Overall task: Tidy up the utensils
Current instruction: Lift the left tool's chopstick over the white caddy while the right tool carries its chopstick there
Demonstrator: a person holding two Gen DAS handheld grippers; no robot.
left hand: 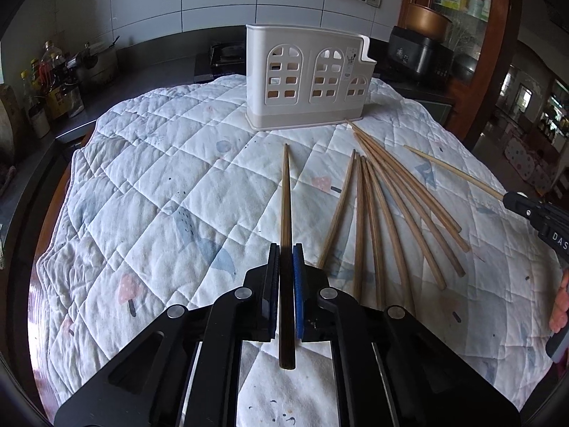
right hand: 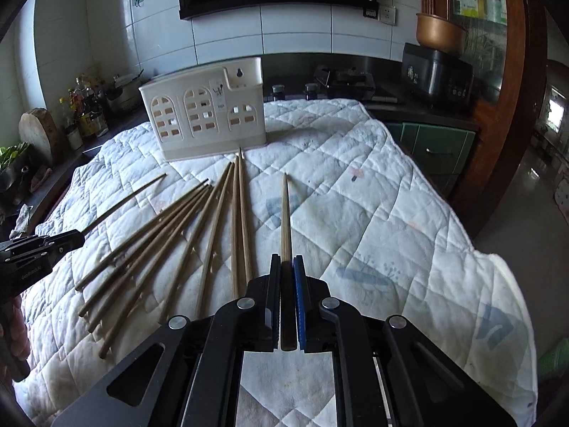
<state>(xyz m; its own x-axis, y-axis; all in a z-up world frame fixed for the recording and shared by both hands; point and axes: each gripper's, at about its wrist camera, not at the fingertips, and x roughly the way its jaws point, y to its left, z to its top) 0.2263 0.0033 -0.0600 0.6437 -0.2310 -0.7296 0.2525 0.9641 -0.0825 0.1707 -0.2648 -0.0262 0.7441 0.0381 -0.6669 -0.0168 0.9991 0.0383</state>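
The left gripper (left hand: 286, 249) is pinching one wooden chopstick (left hand: 286, 192) lengthwise between its jaws, tip aiming at the cream utensil holder (left hand: 306, 78). The right gripper (right hand: 286, 259) is clamping another chopstick (right hand: 285, 220) likewise, pointing just right of the holder.

A utensil holder (left hand: 307, 78) stands upright at the far side of a quilted cloth (left hand: 149, 192), with a fan of loose chopsticks (left hand: 398, 213) lying on the cloth in front of it and toward its right end. Left of that fan, the left gripper (left hand: 286, 284) holds one chopstick (left hand: 286, 192) pointing at the holder. At the fan's right, the right gripper (right hand: 287, 295) holds another chopstick (right hand: 285, 213).
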